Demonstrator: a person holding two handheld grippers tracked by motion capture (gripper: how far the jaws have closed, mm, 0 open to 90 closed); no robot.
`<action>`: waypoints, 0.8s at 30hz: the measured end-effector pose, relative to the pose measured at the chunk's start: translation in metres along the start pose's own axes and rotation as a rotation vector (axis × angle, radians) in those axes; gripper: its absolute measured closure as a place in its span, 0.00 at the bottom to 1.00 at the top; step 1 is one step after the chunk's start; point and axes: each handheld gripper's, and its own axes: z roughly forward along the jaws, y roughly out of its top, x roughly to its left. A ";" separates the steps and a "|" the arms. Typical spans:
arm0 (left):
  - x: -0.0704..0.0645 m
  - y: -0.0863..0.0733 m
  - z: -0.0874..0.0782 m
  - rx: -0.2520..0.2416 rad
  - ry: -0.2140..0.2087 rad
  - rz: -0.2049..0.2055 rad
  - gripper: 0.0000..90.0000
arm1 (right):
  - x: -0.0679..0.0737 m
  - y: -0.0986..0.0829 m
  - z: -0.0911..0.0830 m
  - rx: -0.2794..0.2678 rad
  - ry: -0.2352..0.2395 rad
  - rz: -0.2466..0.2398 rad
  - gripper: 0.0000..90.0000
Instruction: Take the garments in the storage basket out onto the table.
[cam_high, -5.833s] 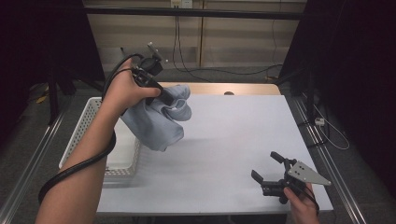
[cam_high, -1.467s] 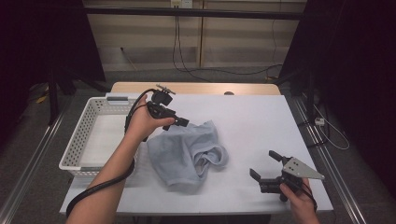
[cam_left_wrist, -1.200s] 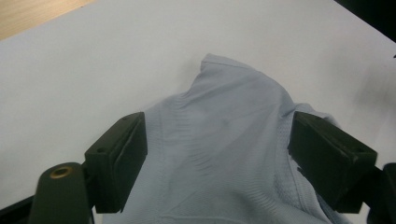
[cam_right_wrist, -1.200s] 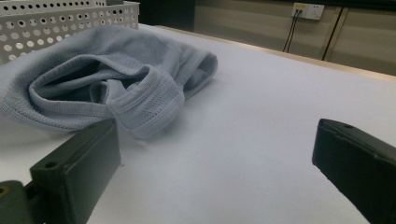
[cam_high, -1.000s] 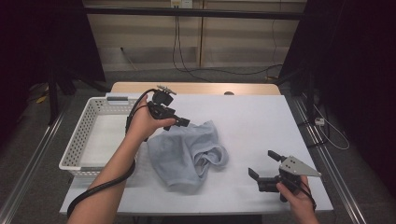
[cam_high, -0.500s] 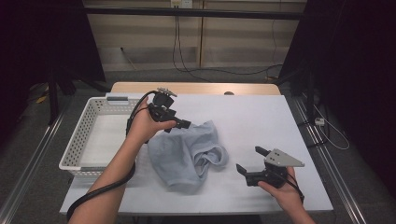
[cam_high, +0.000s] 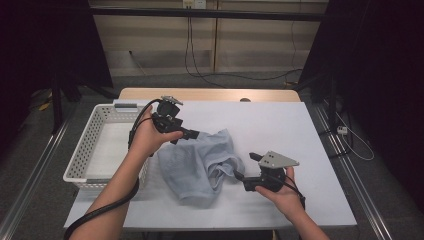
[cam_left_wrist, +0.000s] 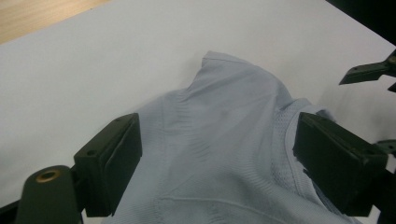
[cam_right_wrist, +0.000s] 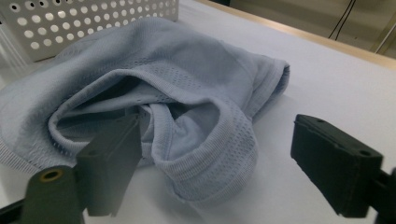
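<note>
Light blue garment crumpled on the white table, just right of the white perforated basket and touching or nearly touching its near corner — nothing of it inside the basket. Long axis running roughly from the far end, away from the basket's long side, down toward the person's edge of the table, with a ribbed, mesh-banded opening bunched on the side turned away from the basket.

Left gripper hovering over the garment's far end, on the basket side, jaws spread wide with nothing between them; in the left gripper view cloth directly below and ahead, both pads clear of it. Right gripper on the side of the garment opposite the basket, jaws likewise parted and empty, aimed back toward the basket and straight at that ribbed opening — near it, perhaps just short of touching; contact not certain from these views.

Judged from this: a spreading or folding of the garment under way, next move most likely a pinch on the cloth. Turning point — the garment lies toward the basket from the right gripper, directly below the left one. Both near, the left one the closer since already above cloth; the right one better lined up with a graspable folded rim. Risk of catching two layers at the bunched opening.
</note>
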 end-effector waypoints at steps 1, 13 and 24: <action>0.000 0.000 0.000 0.000 0.001 0.001 0.18 | -0.001 0.000 0.003 0.008 -0.002 0.005 0.24; -0.005 0.001 0.011 -0.001 -0.009 0.008 0.18 | -0.006 -0.009 0.021 0.099 -0.006 0.058 0.59; -0.007 -0.001 0.014 -0.011 -0.029 0.013 0.18 | -0.027 0.000 0.005 0.099 -0.018 0.083 0.97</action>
